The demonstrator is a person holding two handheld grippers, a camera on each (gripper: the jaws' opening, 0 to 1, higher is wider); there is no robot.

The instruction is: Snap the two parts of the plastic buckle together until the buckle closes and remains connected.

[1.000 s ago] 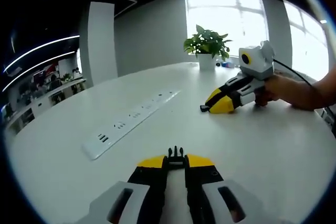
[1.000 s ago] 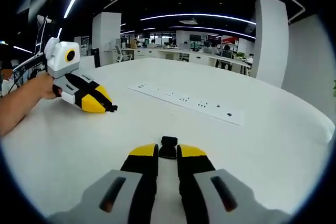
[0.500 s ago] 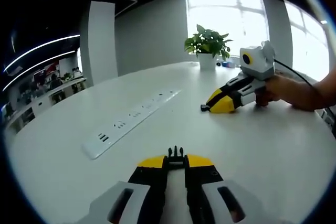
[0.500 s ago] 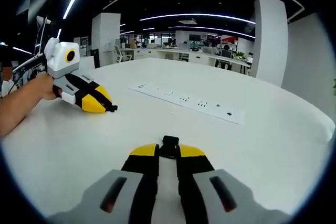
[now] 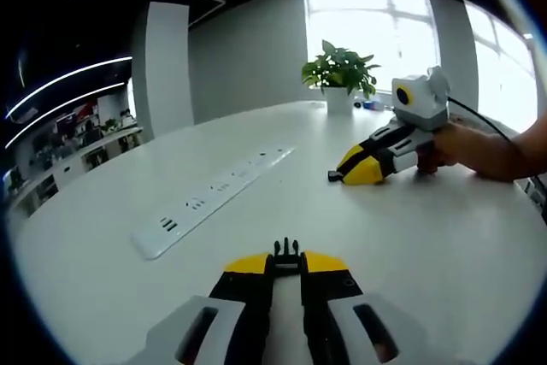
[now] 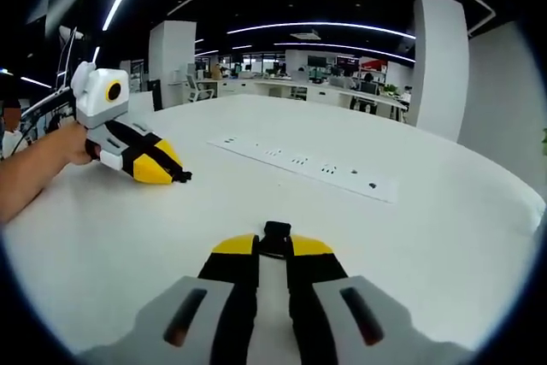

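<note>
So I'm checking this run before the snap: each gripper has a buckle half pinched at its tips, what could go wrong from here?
The pronged buckle half sits at the very tips of the left gripper, so it could twist or slip under push.
The socket half in the right gripper is held just as shallowly.
The halves are far apart across the table, so misalignment on approach seems likely.

White table [image 5: 444, 237] carried long white power strip [image 5: 214, 198] ahead-left of left tongs; potted plant [image 5: 340, 74] stood at far edge.
</note>
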